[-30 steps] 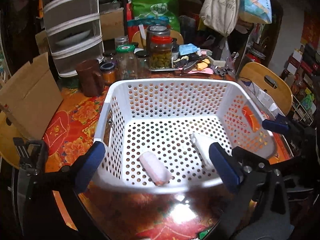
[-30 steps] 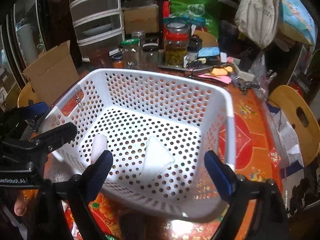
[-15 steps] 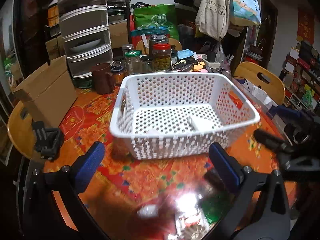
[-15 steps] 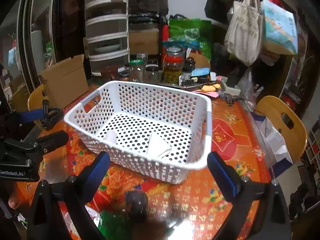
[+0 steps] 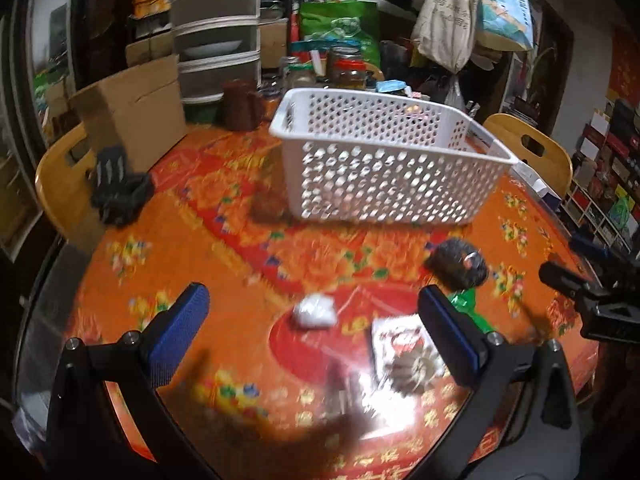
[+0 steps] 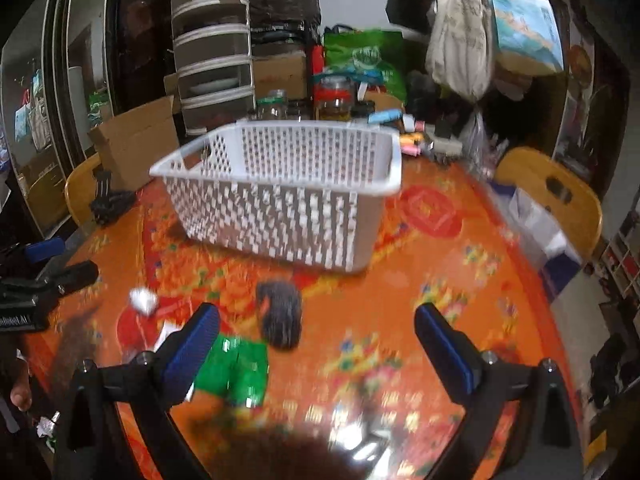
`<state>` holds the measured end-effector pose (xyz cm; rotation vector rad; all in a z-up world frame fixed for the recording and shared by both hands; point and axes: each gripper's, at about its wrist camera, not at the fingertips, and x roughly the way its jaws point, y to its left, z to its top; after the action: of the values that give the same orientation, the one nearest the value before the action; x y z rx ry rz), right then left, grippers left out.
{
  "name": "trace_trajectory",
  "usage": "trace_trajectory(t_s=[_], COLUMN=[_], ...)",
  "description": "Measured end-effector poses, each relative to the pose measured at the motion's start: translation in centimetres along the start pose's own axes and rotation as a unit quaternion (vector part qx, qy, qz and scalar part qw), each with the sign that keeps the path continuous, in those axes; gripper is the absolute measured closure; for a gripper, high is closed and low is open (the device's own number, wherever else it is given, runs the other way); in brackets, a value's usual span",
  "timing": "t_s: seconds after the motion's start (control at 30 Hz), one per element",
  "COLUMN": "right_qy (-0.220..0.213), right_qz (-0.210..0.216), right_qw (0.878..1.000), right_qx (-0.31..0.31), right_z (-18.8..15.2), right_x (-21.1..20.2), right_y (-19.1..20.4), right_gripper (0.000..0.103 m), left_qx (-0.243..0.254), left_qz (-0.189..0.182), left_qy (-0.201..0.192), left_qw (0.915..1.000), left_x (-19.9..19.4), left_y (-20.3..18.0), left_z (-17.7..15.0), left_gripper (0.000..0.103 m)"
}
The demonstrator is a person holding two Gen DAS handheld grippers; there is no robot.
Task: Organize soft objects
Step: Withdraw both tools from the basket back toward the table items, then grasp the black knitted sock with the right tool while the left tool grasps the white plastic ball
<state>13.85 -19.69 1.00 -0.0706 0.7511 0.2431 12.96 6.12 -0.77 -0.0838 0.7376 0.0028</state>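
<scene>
A white perforated basket (image 5: pixel 384 160) stands on the orange flowered table (image 5: pixel 200 248); it also shows in the right wrist view (image 6: pixel 288 196). Loose items lie in front of it: a small white wad (image 5: pixel 314 311) (image 6: pixel 143 300), a dark fuzzy object (image 5: pixel 456 264) (image 6: pixel 280 314), a green packet (image 5: pixel 466 308) (image 6: pixel 232 370) and a clear packet (image 5: pixel 404 346). My left gripper (image 5: pixel 312 336) is open and empty above the white wad. My right gripper (image 6: pixel 316 344) is open and empty near the dark object. The basket's contents are hidden.
Jars (image 5: pixel 348 68), a brown mug (image 5: pixel 240 106), a cardboard box (image 5: pixel 132 112) and a drawer unit (image 5: pixel 216 40) crowd the far side. Wooden chairs (image 5: pixel 532 152) (image 6: pixel 552 200) stand around the table. A black clamp (image 5: pixel 116 188) sits at the left edge.
Both grippers have pulled back and up from the basket, so the near table with its loose items has come into view. Both stay open.
</scene>
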Motion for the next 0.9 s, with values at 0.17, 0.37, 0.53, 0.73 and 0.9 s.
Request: trace_trajectory(t_s=[0.17,0.37,0.53,0.73,0.9], right_qy=[0.023,0.043,0.049,0.061,0.076], right_qz=[0.025,0.042,0.048,0.053,0.052], right_qw=[0.999,0.998,0.997,0.997,0.996], right_qx=[0.012,0.006,0.019,0.016,0.016], right_z=[-3.3,-4.9,-4.6,-3.8,-2.6], right_x=[1.3,3.6,5.0,6.6,8.6], right_y=[0.1,1.2,0.7,0.7,0.9], right_gripper=[0.005,0.006,0.008,0.020,0.033], left_qx=[-0.013,-0.005,-0.006,-0.002,0.007], left_qz=[-0.001,0.009,0.002,-0.009,-0.014], left_qy=[0.019,0.039,0.052,0.061,0.065], left_qw=[0.9997,0.9992,0.9986,0.9981,0.9978], left_x=[1.3,4.8,7.1,9.0,10.1], left_y=[1.2,1.6,1.9,1.5,0.8], left_z=[-2.6,-2.7,-2.5,-2.1,-1.8], left_gripper=[0.000,0.000,0.000,0.000,0.005])
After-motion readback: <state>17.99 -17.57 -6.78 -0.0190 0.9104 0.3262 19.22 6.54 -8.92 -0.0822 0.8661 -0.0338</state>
